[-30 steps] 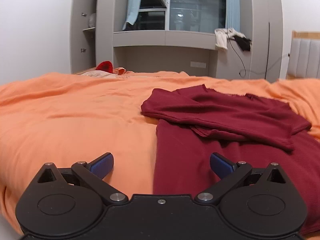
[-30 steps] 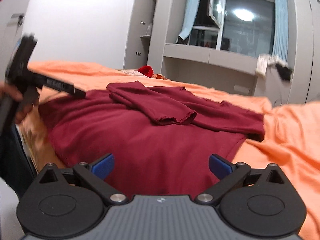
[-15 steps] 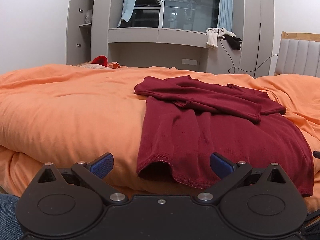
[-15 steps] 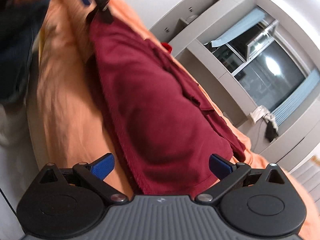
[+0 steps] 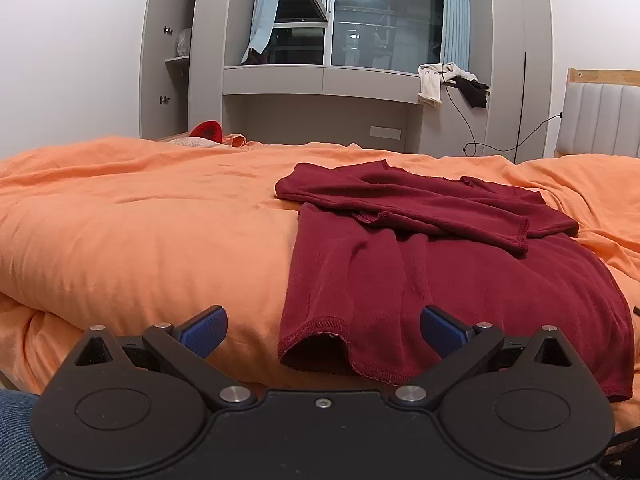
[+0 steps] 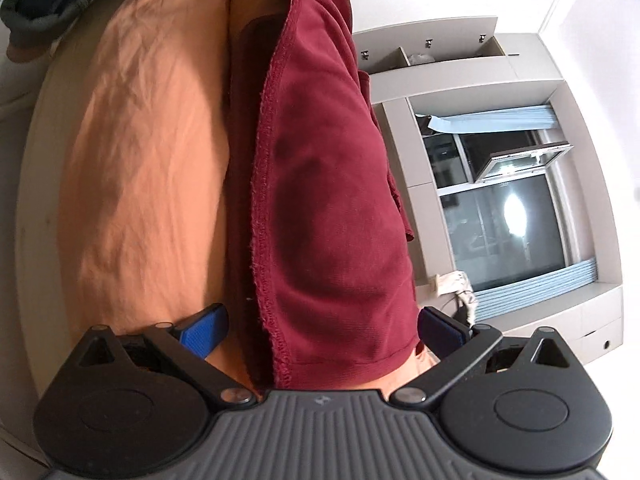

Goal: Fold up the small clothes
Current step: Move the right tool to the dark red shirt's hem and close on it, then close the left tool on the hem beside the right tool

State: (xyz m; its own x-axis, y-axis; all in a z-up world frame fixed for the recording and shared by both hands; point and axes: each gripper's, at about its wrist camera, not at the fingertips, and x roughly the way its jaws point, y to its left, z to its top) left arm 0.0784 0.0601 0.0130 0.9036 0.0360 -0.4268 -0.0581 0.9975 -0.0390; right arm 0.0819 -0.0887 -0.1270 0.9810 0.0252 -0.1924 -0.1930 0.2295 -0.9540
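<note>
The dark red shirt [image 5: 440,264] lies on the orange bed [image 5: 140,232], sleeves folded across its top, its hem hanging over the near edge just ahead of the left hand-held gripper [image 5: 323,326], whose fingers are spread level before the hem corner. The right hand-held gripper [image 6: 320,326] is rolled sideways, fingers spread around the shirt's [image 6: 332,200] hem corner. Bare orange cover stretches left. Beyond stand a window [image 5: 384,16] and shelves [image 5: 176,56].

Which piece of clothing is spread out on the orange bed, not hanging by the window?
The maroon top: it lies on the orange duvet. The white garment and black garment hang off the window ledge.
</note>
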